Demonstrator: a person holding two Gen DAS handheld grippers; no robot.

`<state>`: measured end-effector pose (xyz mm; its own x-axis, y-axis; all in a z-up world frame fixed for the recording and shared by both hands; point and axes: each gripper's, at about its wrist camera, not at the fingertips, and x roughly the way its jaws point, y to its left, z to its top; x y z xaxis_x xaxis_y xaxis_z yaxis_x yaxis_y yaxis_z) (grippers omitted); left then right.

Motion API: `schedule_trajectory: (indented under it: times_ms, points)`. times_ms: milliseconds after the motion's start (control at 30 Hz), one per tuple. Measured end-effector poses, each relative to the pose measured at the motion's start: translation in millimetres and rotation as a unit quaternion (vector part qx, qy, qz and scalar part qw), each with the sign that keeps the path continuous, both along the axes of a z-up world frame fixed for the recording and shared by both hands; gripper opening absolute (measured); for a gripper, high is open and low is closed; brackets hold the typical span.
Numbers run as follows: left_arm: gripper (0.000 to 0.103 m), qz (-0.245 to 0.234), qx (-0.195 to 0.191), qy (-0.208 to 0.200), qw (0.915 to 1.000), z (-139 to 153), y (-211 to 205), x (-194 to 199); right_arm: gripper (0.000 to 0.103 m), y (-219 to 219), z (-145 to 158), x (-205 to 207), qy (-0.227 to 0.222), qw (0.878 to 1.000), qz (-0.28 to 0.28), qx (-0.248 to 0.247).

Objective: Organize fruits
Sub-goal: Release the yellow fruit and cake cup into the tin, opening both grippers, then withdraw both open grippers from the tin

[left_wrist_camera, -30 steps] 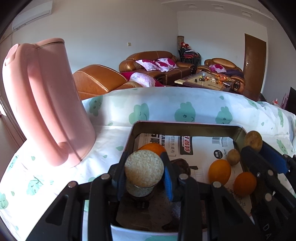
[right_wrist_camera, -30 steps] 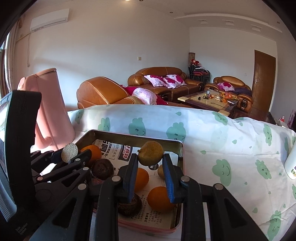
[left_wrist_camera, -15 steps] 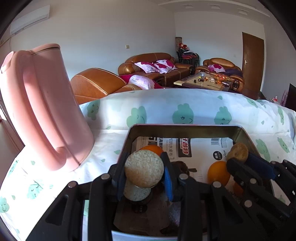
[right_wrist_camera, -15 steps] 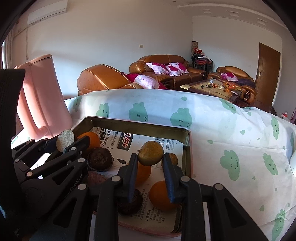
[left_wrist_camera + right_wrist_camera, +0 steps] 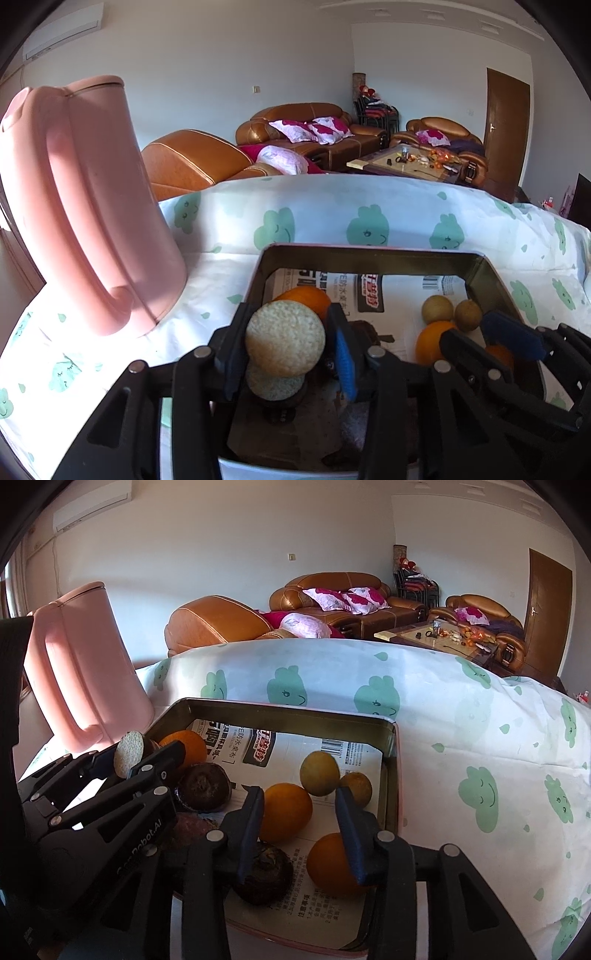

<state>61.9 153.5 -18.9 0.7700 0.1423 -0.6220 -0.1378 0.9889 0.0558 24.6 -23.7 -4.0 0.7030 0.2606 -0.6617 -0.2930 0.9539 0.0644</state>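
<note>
A metal tray (image 5: 392,775) lined with newspaper holds oranges (image 5: 286,810), two small yellow-green fruits (image 5: 319,772) and dark brown fruits (image 5: 203,786). My left gripper (image 5: 286,343) is shut on a pale cut half of a fruit (image 5: 284,342), cut face toward the camera, above the tray's near left corner; it also shows in the right wrist view (image 5: 127,754). My right gripper (image 5: 299,825) is open and empty, low over the tray's right side, its fingers either side of an orange. The tray also shows in the left wrist view (image 5: 369,254).
A tall pink jug (image 5: 81,206) stands left of the tray on the cloud-print tablecloth (image 5: 480,738). Brown leather sofas (image 5: 303,133) and a coffee table (image 5: 417,162) are beyond the table.
My right gripper has opened and let go of the yellow-green fruit, which now lies in the tray beside the other small one. My left gripper still holds the cut half.
</note>
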Motion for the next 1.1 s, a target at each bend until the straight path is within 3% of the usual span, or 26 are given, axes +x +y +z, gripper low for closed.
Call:
schedule_trajectory:
  times_ms: [267,367,433,500,800,1100]
  points:
    - [0.071,-0.017,-0.025,-0.018,0.9994,5.9,-1.6,-10.9,0.043,-13.0,10.7,-4.5,-0.015,1.0,-0.018,0.01]
    - [0.103,0.043,0.028,-0.041,0.9978,9.9,-2.7,-15.4,0.044,-18.1,14.2,-6.6,-0.024,0.999,-0.025,0.016]
    - [0.103,0.049,0.041,-0.067,0.9957,14.1,-1.1,-20.5,0.046,-22.1,16.6,-8.9,-0.029,0.999,-0.025,0.021]
    - [0.103,0.046,0.044,-0.079,0.9948,16.6,-2.0,-23.7,0.056,-23.4,19.8,-12.5,-0.043,0.998,-0.032,0.019]
    - [0.103,0.039,0.045,-0.078,0.9952,15.7,-4.4,-26.1,0.057,-28.6,26.5,-24.6,-0.068,0.997,-0.011,0.045]
    - [0.103,0.029,0.041,-0.099,0.9938,20.1,-10.4,-45.1,0.058,-45.6,33.6,-43.9,-0.121,0.989,-0.078,0.033]
